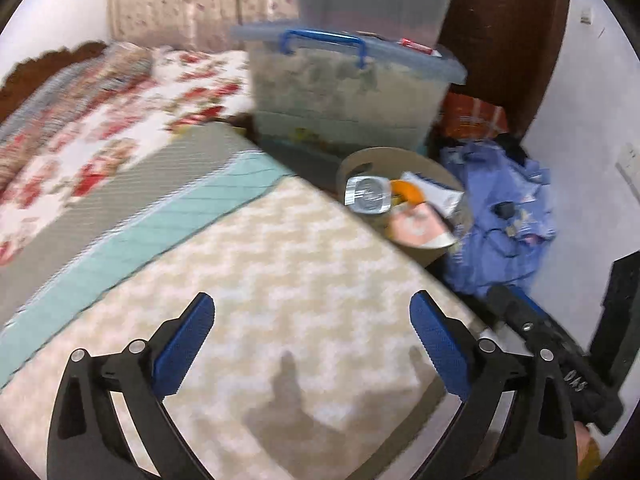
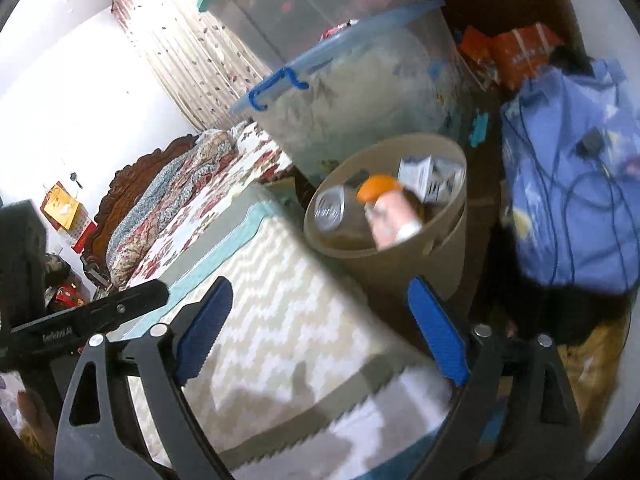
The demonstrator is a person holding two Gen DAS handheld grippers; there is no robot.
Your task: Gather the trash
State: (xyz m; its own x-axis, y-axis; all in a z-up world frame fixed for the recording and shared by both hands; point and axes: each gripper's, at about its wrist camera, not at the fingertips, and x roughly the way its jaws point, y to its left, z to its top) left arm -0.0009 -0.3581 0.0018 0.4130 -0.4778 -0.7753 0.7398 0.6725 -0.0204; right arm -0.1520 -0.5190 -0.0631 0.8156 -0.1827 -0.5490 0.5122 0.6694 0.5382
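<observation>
A beige round bin [image 1: 354,168] [image 2: 400,268] stands on the floor off the corner of the bed. Inside it lie a silver can [image 1: 368,195] [image 2: 330,208], an orange-capped pink bottle [image 1: 416,224] [image 2: 390,216] and white paper packaging [image 1: 436,192] [image 2: 430,178]. My left gripper [image 1: 312,340] hangs open over the zigzag bedcover [image 1: 280,272], with nothing between its blue pads. My right gripper [image 2: 320,320] is open too, empty, over the bed corner just short of the bin. Both views are blurred.
Two stacked clear storage boxes [image 1: 344,92] [image 2: 360,92] with blue handles stand behind the bin. A blue cloth heap [image 1: 504,216] [image 2: 572,184] with cables lies to the right, by orange boxes [image 2: 516,56] and a dark wooden door [image 1: 504,32]. A floral quilt [image 1: 100,120] covers the bed's far side.
</observation>
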